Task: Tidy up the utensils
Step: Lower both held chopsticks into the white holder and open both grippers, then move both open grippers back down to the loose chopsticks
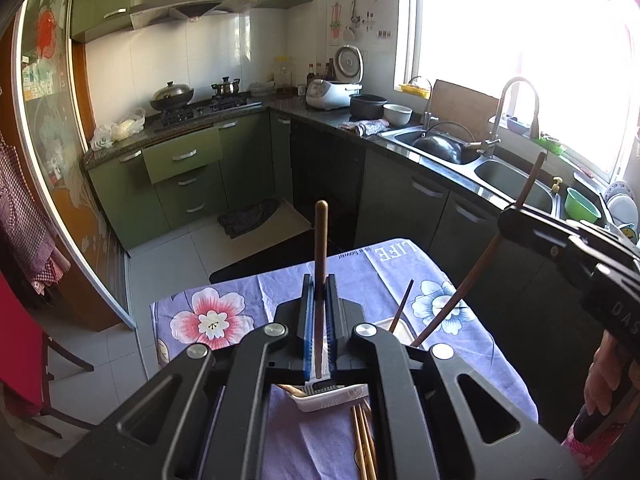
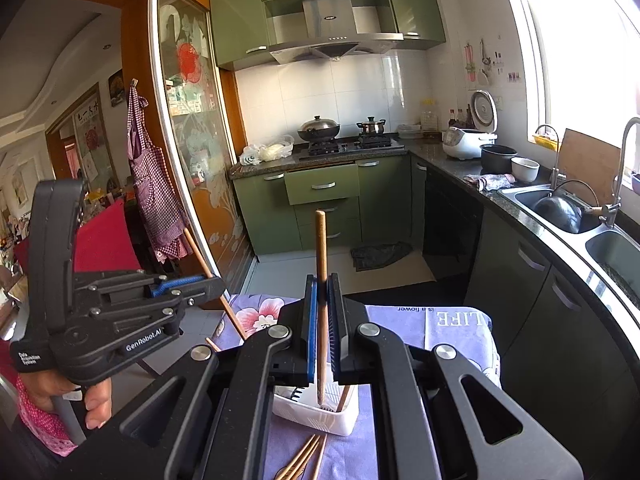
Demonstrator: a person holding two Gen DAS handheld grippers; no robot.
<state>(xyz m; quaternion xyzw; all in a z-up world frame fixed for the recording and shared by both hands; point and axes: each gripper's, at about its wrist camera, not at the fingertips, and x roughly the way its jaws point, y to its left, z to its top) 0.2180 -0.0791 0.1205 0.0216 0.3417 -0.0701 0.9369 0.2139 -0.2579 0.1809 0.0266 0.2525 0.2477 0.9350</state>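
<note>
My left gripper is shut on a brown wooden stick, a utensil handle held upright over the white slotted holder. My right gripper is shut on a brown chopstick whose lower end stands in the white holder. The right gripper also shows in the left wrist view, gripping its chopstick. The left gripper shows in the right wrist view, gripping its stick. Another chopstick leans in the holder. Loose bamboo chopsticks lie on the cloth in front.
The holder stands on a small table with a purple flowered cloth. Beyond are green kitchen cabinets, a stove with pots and a double sink on the right. A red chair is at the left.
</note>
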